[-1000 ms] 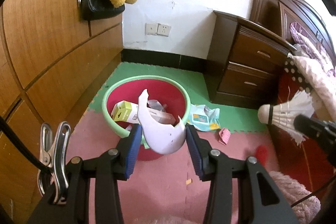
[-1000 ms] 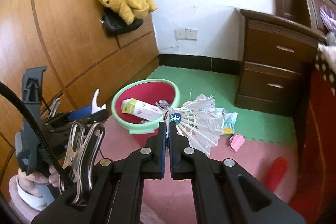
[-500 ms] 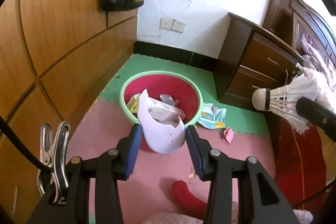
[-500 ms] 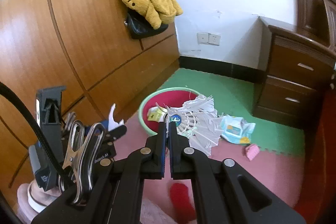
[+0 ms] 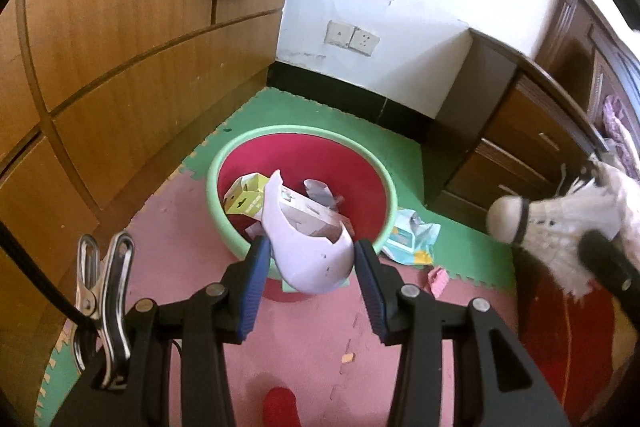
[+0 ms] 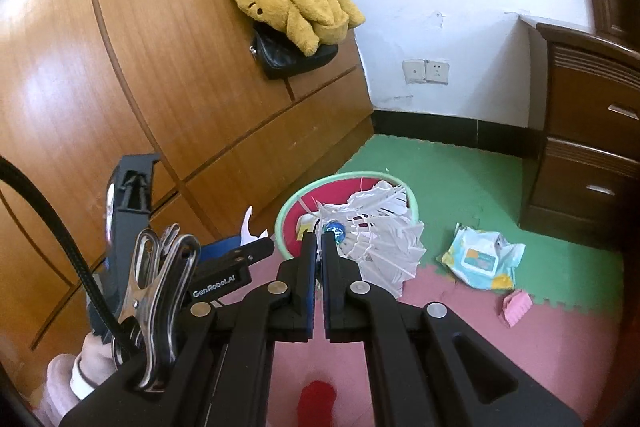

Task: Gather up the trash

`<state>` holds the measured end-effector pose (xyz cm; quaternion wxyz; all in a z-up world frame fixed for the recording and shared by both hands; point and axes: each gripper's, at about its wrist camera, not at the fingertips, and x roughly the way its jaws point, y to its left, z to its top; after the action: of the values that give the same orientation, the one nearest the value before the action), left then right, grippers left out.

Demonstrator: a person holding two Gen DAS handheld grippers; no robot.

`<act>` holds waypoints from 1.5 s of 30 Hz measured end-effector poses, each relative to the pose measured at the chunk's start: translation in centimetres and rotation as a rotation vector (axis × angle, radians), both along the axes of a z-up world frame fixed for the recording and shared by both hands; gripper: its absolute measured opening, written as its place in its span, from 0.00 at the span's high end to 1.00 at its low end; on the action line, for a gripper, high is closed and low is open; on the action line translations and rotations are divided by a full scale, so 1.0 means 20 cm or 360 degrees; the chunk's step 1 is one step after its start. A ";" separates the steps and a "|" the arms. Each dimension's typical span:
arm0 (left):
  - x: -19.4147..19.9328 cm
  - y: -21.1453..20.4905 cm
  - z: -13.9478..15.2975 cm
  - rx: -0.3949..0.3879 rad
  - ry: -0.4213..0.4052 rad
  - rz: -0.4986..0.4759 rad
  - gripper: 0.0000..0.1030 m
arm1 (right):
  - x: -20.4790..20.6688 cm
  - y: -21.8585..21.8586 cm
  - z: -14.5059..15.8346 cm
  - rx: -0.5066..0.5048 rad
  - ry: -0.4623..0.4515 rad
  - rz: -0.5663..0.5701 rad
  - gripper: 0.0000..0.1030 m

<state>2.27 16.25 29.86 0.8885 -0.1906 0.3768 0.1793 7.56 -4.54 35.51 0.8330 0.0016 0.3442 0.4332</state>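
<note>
Landmark: the green-rimmed red basin [image 5: 390,187] on the foam floor mat, everything below is relative to it.

Left hand-held gripper [image 5: 308,259]: clamped on a broken lilac plastic shell [image 5: 308,251], pads pressing on both of its sides. It sits at the near rim of the basin, the shard's pointed tip poking up over the inside.

Right hand-held gripper [image 6: 319,247]: jaws squeezed together on a white shuttlecock [image 6: 380,239], pinching it by the feather end I think. It hangs near the basin's near edge, off to the right of the rim seen from the left camera.

Already in the basin: a yellow-green carton [image 5: 246,197] and some torn paper.

Still on the floor: a crumpled wipes packet [image 6: 482,261] just right of the basin, and a small pink scrap [image 6: 516,307] nearer to us than that.

Risk 1: the shell looks barely over the rim, so letting go here could bounce it off the edge onto the mat.

Risk 2: the shuttlecock is light and held by flimsy feathers, so it might slip out early or drift and land beside the basin.

Risk 3: both tools heading for the same opening, they could knock each other.
</note>
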 end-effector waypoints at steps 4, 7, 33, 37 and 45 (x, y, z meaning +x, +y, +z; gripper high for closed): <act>0.08 0.01 -0.10 0.0020 0.0036 0.0002 0.56 | 0.11 0.00 -0.07 0.0057 0.0010 -0.0007 0.96; 0.17 0.03 -0.18 0.0010 0.0070 -0.0007 0.56 | 0.17 0.02 -0.13 0.0075 0.0061 -0.0011 0.96; 0.47 0.16 -0.64 0.0061 0.0051 0.0025 0.55 | 0.61 0.24 -0.64 -0.0031 0.0125 -0.0027 0.96; 0.47 0.15 -0.64 0.0050 0.0031 0.0009 0.53 | 0.61 0.17 -0.72 -0.0059 0.0163 -0.0031 0.94; 0.43 0.16 -0.62 0.0027 -0.0011 0.0043 0.47 | 0.60 0.05 -0.88 -0.0071 0.0279 -0.0090 0.80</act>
<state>10.90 19.37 17.53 0.8889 -0.1886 0.3697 0.1938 19.64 -3.55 17.85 0.8114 0.0308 0.4252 0.3999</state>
